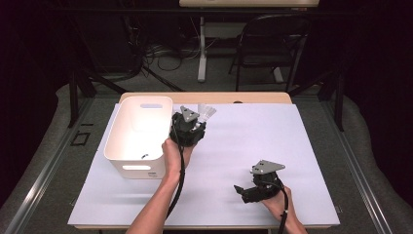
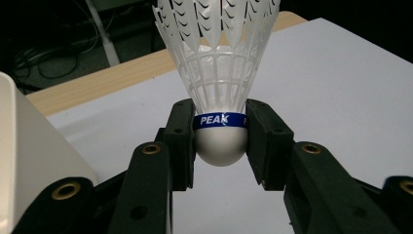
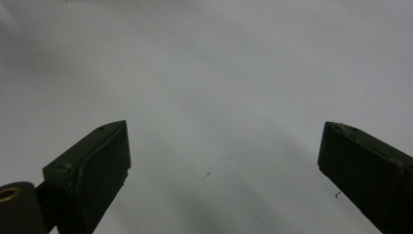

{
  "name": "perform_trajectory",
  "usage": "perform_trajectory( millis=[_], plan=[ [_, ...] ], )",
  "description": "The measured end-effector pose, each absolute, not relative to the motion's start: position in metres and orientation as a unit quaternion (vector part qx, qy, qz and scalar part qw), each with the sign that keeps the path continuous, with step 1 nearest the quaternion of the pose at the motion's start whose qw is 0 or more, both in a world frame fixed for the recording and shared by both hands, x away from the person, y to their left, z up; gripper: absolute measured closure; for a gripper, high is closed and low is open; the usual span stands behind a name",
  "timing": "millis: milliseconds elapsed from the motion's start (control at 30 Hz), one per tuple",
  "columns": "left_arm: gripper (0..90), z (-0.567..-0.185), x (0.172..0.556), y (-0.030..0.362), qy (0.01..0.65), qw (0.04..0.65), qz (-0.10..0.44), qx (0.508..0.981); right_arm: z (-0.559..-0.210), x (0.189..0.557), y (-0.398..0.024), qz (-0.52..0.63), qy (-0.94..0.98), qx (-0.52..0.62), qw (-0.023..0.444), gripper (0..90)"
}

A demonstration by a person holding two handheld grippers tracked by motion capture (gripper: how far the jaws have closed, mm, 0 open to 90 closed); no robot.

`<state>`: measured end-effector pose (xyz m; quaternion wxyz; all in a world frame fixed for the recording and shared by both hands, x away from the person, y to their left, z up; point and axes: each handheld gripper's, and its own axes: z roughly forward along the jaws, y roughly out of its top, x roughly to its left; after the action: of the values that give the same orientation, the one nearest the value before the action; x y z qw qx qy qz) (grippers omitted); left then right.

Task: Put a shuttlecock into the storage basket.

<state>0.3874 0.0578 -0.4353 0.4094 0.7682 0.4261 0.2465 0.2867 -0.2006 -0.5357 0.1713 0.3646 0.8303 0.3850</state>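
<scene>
**Ana:** Under both grippers, what's the biggest thing?

**Ben:** It's the wide pale lavender sheet covering the light wooden table, whose bare edge shows beyond the left gripper. Both grippers are over that sheet.

**Ana:** And next in size?

**Ben:** Next is the white rectangular plastic bin with cut-out handles. It sits just to the left of the left gripper, close beside the hand that holds it. In the left gripper view its rounded white wall rises at the left edge, right beside the left jaw.

**Ana:** What is the left gripper doing?

**Ben:** It's clamped on a white plastic shuttlecock with a blue band reading PEAK. The two black pads press on the band from either side. The rounded white cork points back toward the gripper and hangs clear above the sheet, and the skirt fans out past the jaw tips. In the high view the skirt sticks out beyond the gripper, to the right of the bin's far corner.

**Ana:** And the right gripper?

**Ben:** The right gripper lies low near the sheet's near edge, well apart from the left one. Its jaws stand wide with just bare sheet between them.
</scene>
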Motion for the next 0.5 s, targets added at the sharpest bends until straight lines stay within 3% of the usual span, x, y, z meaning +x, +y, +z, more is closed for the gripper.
perform_trajectory(
  millis=[500],
  plan=[
    [65.3, -0.414, 0.392, 0.065, 0.42, 0.411, 0.25, 0.77, -0.535, 0.286, -0.201, 0.386, 0.829, 0.365, 0.172, 4.4]
  ],
)
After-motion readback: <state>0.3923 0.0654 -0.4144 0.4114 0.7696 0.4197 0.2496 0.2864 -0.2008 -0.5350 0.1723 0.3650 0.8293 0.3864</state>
